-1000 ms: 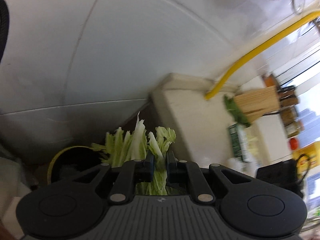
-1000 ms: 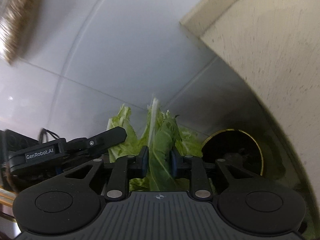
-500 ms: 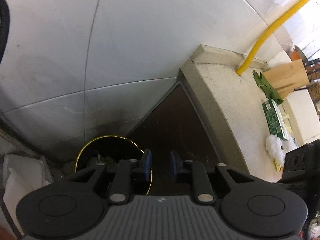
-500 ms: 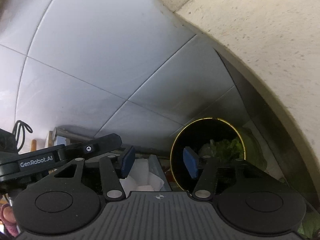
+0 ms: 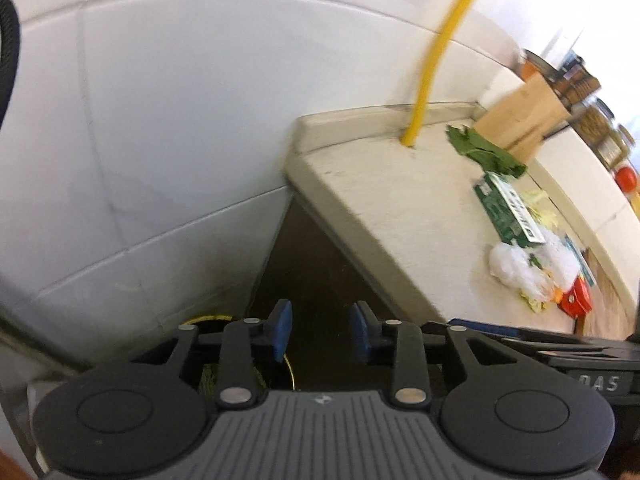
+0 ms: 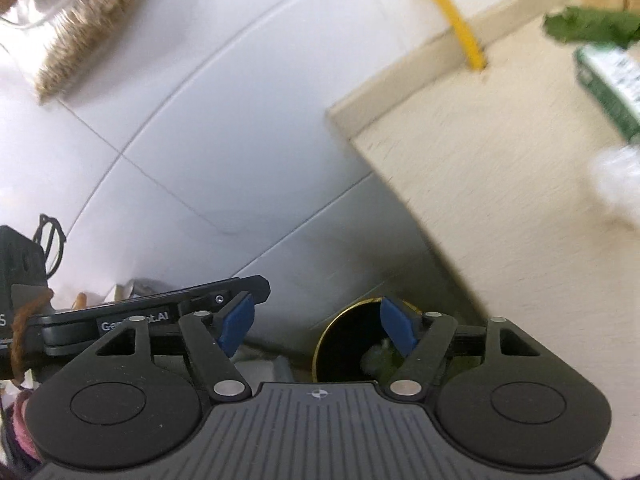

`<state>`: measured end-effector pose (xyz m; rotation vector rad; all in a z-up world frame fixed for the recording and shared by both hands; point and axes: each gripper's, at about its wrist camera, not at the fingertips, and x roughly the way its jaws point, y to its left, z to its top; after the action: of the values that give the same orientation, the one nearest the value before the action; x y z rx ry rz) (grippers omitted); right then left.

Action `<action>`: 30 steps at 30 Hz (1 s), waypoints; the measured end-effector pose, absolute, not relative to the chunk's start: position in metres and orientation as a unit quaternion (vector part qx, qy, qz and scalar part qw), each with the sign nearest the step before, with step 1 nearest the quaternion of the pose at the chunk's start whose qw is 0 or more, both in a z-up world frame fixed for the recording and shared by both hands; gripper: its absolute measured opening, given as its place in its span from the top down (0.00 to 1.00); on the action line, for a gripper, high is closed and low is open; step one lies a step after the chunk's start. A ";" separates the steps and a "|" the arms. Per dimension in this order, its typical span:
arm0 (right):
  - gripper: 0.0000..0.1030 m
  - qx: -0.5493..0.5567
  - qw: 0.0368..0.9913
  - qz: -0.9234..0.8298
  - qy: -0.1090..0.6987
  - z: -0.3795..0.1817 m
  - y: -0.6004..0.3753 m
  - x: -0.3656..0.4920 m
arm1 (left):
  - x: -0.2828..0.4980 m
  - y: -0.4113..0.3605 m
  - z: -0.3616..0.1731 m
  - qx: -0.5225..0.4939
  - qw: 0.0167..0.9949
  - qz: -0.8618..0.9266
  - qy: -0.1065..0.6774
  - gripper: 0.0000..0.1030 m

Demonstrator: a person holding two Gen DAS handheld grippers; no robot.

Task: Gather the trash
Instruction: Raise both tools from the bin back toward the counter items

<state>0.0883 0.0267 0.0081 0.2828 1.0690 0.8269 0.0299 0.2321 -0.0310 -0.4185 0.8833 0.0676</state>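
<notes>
My left gripper point(image 5: 320, 332) is open and holds nothing; it hangs over the dark gap beside the counter. Under it, the yellow-rimmed trash bin point(image 5: 208, 320) is mostly hidden. My right gripper point(image 6: 318, 326) is open wide and empty above the same bin point(image 6: 344, 344), where pale cabbage leaves point(image 6: 378, 356) lie inside. On the beige counter point(image 5: 400, 208) lie a dark green leaf point(image 5: 484, 152), a green carton point(image 5: 508, 212), crumpled white wrapping point(image 5: 520, 264) and a red scrap point(image 5: 576, 300). The right wrist view also shows the leaf point(image 6: 588, 28) and carton point(image 6: 608, 80), blurred.
White tiled wall point(image 5: 160, 120) stands behind the bin. A yellow pipe point(image 5: 432, 60) rises from the counter's back corner. A wooden block point(image 5: 524, 120) and jars stand farther along the counter. A brush point(image 6: 88, 32) hangs on the wall at upper left.
A second ago both grippers were shut on cabbage leaves above the bin. The leaves have dropped into it, both grippers have opened, and the views have swung up toward the counter.
</notes>
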 end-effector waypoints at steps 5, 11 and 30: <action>0.21 0.143 0.802 0.362 0.454 0.026 -0.006 0.083 | 0.040 0.203 -0.015 -0.150 0.900 0.014 0.409 0.64; 0.13 0.121 0.863 0.315 0.375 0.057 -0.046 0.073 | 0.055 0.165 0.005 -0.103 0.917 -0.007 0.385 0.59; 0.00 0.140 0.957 0.104 0.232 0.068 -0.195 0.081 | 0.108 0.036 0.028 -0.034 0.943 -0.072 0.322 0.43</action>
<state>0.0813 -0.1954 0.0676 0.2839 0.4703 0.2106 0.1083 0.0359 0.0279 -0.0699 0.6566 -0.1468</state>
